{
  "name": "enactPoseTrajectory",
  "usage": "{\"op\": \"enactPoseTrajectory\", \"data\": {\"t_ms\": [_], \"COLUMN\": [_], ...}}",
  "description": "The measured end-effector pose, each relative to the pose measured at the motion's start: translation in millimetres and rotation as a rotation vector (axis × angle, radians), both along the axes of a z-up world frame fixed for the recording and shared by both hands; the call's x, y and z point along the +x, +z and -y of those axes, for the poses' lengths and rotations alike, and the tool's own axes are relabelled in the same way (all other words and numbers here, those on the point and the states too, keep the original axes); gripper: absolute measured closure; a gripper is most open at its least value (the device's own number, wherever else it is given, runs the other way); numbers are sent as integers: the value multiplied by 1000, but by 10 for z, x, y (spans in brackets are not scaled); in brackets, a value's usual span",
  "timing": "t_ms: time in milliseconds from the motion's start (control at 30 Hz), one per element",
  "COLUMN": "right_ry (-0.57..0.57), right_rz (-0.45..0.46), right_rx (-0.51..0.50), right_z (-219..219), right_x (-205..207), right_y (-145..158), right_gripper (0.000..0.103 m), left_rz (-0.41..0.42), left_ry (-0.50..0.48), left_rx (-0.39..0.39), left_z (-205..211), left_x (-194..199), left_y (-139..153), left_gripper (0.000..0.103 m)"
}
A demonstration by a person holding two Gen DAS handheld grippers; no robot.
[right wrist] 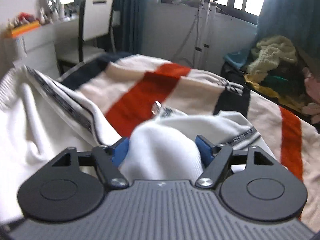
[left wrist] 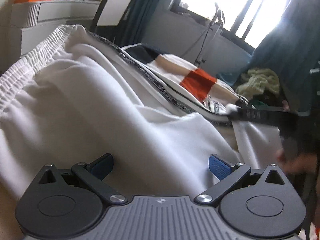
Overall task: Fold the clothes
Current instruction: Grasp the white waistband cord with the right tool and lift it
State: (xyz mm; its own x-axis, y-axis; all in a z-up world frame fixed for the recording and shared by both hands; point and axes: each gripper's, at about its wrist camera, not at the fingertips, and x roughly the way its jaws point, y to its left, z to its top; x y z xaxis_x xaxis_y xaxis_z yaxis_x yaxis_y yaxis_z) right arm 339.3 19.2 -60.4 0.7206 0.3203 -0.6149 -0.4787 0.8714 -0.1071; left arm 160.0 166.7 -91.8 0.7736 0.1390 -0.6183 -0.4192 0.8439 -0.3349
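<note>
White trousers (left wrist: 84,100) with an elastic waistband (left wrist: 34,60) and a dark patterned side stripe (left wrist: 152,76) lie on a striped blanket on the bed. In the left wrist view my left gripper (left wrist: 160,166) stands open, its blue pads (left wrist: 219,169) either side of a fold of the white cloth. In the right wrist view my right gripper (right wrist: 165,152) is open, with a bunched fold of the white trousers (right wrist: 162,150) sitting between its blue pads (right wrist: 204,150). The right gripper also shows at the right of the left wrist view (left wrist: 266,116), blurred.
The blanket (right wrist: 156,88) has cream, orange and navy stripes. A heap of clothes (right wrist: 274,60) lies at the far right. A white chair (right wrist: 96,20) and a dresser (right wrist: 38,36) stand at the back left. A stand (right wrist: 206,20) is under the window.
</note>
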Motion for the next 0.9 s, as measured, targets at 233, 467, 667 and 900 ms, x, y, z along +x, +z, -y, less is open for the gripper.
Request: {"op": "enactPoseTrajectory", "data": {"t_ms": [233, 467, 667, 900], "right_ry": [-159, -416, -640, -767], "right_rz": [76, 115, 88, 25], "right_rx": [126, 307, 468, 599], "right_z": [542, 1465, 2300, 2778], "right_x": [-535, -1262, -1874, -2292], "right_y": [184, 106, -178, -592], "right_gripper": [92, 92, 92, 89], "left_rz": [40, 94, 108, 88], "left_ry": [-25, -97, -190, -262], "left_rx": [-12, 29, 74, 157], "left_z": [70, 295, 596, 849], "left_x": [9, -296, -465, -507], "left_y": [50, 186, 181, 100], "left_gripper": [1, 1, 2, 2]}}
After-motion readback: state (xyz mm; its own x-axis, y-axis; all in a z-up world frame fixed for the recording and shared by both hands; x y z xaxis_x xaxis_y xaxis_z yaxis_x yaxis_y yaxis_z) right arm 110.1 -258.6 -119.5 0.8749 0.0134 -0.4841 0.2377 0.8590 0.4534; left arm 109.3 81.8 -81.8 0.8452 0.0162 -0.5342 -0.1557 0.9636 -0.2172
